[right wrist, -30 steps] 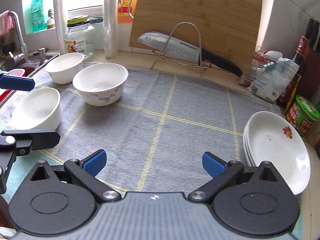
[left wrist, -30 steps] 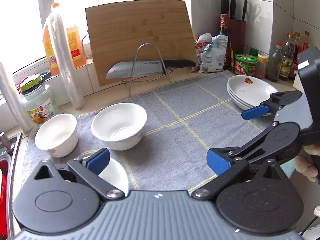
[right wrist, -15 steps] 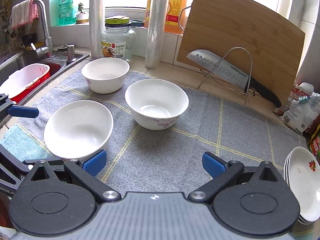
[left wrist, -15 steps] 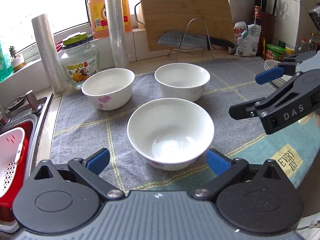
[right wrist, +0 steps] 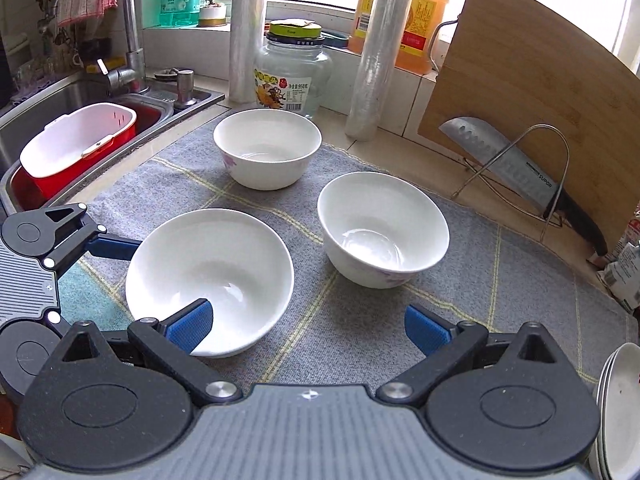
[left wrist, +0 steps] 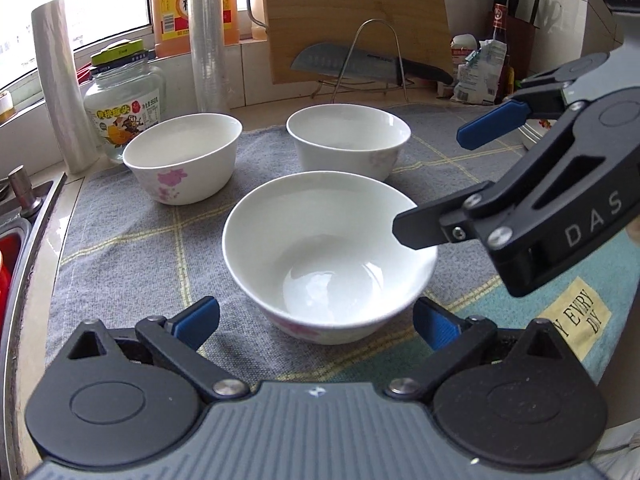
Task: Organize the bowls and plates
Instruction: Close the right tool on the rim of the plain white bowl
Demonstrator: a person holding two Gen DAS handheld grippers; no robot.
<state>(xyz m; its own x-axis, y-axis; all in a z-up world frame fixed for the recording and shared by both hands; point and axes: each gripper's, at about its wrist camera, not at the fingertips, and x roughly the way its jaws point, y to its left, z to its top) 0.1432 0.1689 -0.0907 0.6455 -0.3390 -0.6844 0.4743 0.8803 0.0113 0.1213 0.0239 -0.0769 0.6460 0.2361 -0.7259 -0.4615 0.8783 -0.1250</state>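
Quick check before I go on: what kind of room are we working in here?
Most likely a home kitchen counter. A steel sink with a faucet sits at the left, a knife rests on a rack against a wooden cutting board, and white bowls stand on a grey mat.

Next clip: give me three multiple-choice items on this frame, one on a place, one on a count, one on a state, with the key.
1. Where is the steel kitchen knife?
A. In the sink
B. On a wire rack before the bamboo cutting board
C. Inside a bowl

2. How many white ceramic bowls stand on the grey checked cloth?
A. Two
B. Three
C. Five

3. What state is the left gripper in?
A. Open, nearest bowl between its fingers
B. Shut on a plate
C. Shut on a jar

Key: B, the blade leans on the rack; B, three bowls show in both views; A, blue pads sit apart beside the bowl.
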